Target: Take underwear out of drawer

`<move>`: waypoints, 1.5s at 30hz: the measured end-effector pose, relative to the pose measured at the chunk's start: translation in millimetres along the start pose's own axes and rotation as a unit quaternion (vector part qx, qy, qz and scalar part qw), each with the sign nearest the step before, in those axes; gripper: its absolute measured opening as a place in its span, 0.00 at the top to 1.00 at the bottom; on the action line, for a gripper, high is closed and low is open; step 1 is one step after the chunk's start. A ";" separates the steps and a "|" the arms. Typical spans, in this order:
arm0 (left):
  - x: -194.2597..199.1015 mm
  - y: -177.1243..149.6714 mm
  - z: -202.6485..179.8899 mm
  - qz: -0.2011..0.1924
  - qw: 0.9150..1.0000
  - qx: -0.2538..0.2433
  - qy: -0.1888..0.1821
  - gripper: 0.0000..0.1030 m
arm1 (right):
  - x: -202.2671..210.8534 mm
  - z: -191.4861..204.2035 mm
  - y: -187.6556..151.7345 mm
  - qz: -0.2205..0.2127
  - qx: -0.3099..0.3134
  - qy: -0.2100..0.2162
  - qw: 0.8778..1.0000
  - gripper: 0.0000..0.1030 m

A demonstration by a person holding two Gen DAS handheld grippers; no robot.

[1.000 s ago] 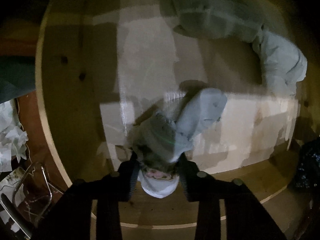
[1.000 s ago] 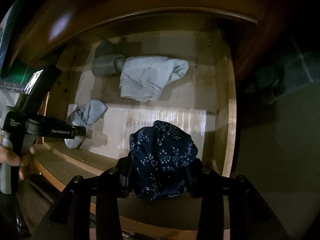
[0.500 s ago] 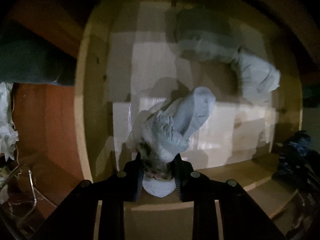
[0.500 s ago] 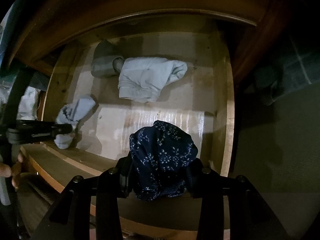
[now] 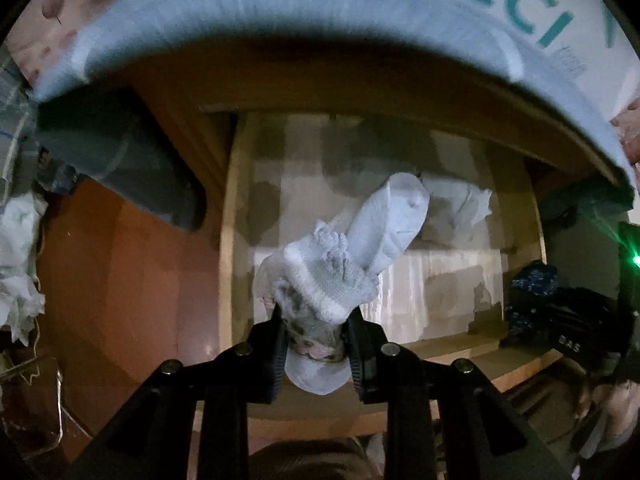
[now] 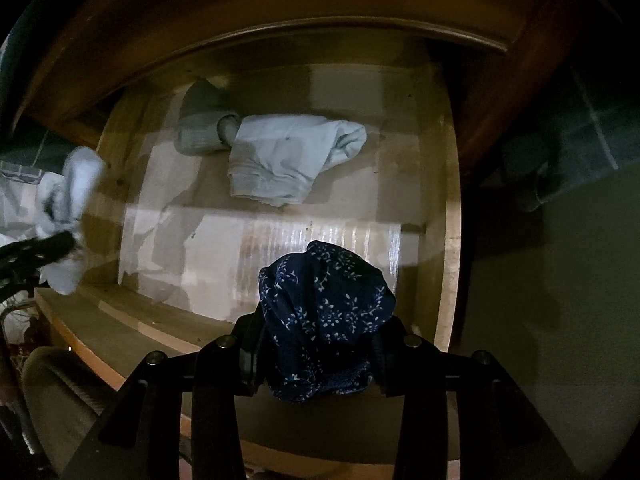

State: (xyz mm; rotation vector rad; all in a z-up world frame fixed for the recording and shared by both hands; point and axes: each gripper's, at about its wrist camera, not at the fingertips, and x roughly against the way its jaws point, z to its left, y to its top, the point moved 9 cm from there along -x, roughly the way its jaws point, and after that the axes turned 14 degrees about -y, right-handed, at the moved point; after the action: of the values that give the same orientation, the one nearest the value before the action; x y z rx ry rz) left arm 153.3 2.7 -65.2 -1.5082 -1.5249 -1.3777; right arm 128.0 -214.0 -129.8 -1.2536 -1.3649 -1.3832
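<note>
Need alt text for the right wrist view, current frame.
The right gripper clamps a bundled navy floral-print garment above an open wooden drawer. A folded pale blue garment lies inside; at left, the left gripper holds a pale sock bundle.

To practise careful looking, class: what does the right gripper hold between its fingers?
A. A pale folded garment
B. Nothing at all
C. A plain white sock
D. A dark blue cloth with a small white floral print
D: the right gripper is clamped on the dark blue floral cloth, while the pale folded garment lies in the drawer.
</note>
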 end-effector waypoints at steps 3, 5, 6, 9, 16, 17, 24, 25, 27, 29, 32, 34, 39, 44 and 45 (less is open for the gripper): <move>16.8 -0.6 -1.7 -0.029 0.999 -0.011 0.010 0.75 | -1.5 -3.6 -0.3 0.001 -0.004 -0.001 1.000 0.63; 22.4 -2.2 -7.8 -0.057 0.998 -0.017 0.022 0.75 | -1.5 -5.4 -0.7 0.001 -0.005 -0.003 1.000 0.63; 26.9 -3.1 -9.4 -0.067 0.997 -0.022 0.030 0.75 | -1.7 -5.2 -1.0 0.001 -0.004 -0.004 1.000 0.63; 42.4 -6.3 -14.9 -0.097 0.994 -0.033 0.041 0.75 | -1.7 -6.0 -0.8 0.000 -0.006 -0.006 1.000 0.63; 80.5 -8.5 -25.2 -0.138 0.987 -0.056 0.062 0.75 | -1.5 -6.2 1.2 0.001 -0.005 -0.005 1.000 0.63; 84.0 -8.3 -27.5 -0.145 0.986 -0.058 0.064 0.75 | -1.7 -6.4 1.2 0.001 -0.005 -0.005 1.000 0.63; 125.8 -1.1 -44.3 -0.189 0.977 -0.077 0.064 0.75 | -1.8 -6.5 0.7 0.002 -0.004 -0.006 1.000 0.63; 131.1 0.6 -45.3 -0.193 0.976 -0.077 0.062 0.75 | -2.0 -6.7 0.7 0.003 -0.004 -0.006 1.000 0.63; 147.6 6.9 -49.2 -0.207 0.974 -0.075 0.057 0.75 | -2.0 -6.4 0.7 0.002 -0.004 -0.006 1.000 0.63; 166.4 14.2 -53.4 -0.224 0.970 -0.076 0.049 0.75 | -2.1 -6.2 0.7 0.002 -0.002 -0.008 1.000 0.63; 192.6 26.2 -59.6 -0.245 0.966 -0.079 0.041 0.75 | -1.6 -6.6 0.9 0.002 -0.003 -0.008 1.000 0.63; 211.5 37.2 -64.0 -0.258 0.962 -0.081 0.034 0.75 | -1.5 -6.9 0.9 0.001 -0.004 -0.007 1.000 0.63; 250.7 69.2 -72.6 -0.288 0.953 -0.087 0.032 0.75 | -1.1 -5.8 1.2 -0.001 -0.003 -0.006 1.000 0.63; 280.4 113.7 -83.9 -0.318 0.944 -0.091 0.021 0.75 | -0.6 -5.9 1.3 -0.001 -0.004 -0.003 1.000 0.63; 285.3 122.4 -85.7 -0.326 0.941 -0.088 0.018 0.75 | -0.5 -6.2 1.7 -0.001 -0.005 -0.002 1.000 0.63</move>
State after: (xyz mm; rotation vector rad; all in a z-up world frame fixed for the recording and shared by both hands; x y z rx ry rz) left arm 194.0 1.0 254.3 -1.0946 -2.0256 -1.9363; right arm 129.1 -220.4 -129.5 -1.2630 -1.3644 -1.3908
